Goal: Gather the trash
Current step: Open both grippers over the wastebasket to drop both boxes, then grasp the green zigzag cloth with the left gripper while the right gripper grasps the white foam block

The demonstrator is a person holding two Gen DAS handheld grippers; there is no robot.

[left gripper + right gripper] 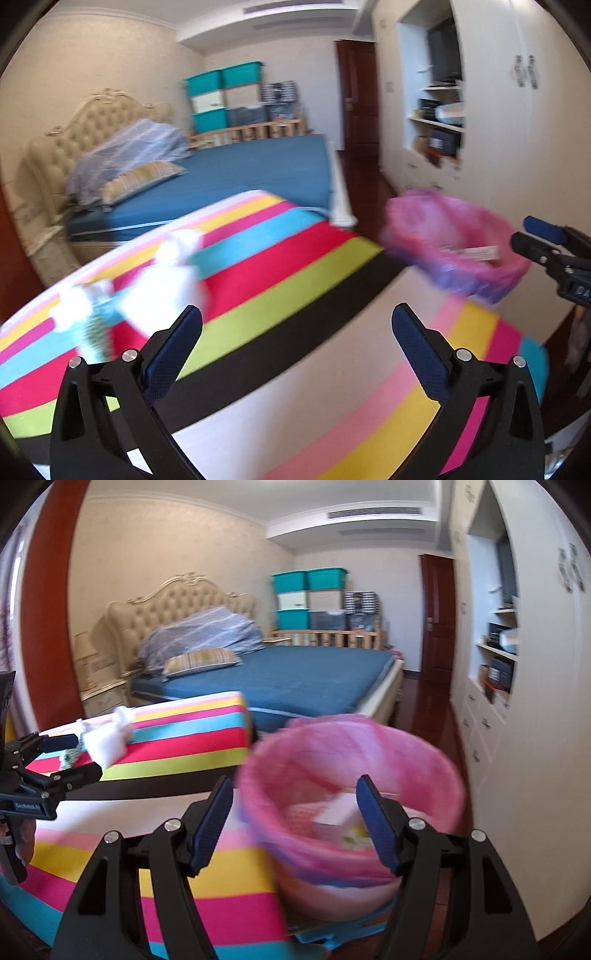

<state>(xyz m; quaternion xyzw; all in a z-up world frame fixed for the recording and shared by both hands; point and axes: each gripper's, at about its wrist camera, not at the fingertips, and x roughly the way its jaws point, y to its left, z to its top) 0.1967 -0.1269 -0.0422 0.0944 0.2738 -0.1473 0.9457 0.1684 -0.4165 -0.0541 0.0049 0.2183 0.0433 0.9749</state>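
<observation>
Left gripper [297,325] has its jaws spread wide with nothing between them, hanging over the striped cloth [288,269], and the crumpled white trash [162,280] sits just ahead on its left side, blurry so I can't make out much beyond tissue-looking stuff and a greenish scrap. Right gripper [295,797] is wide open too and empty, pointed at the bin with the pink liner [351,775], which stands at the cloth's right edge and already has some paper and a small box inside. Beyond all that is the bed [288,675] with a blue sheet, pillows and a tufted headboard.
</observation>
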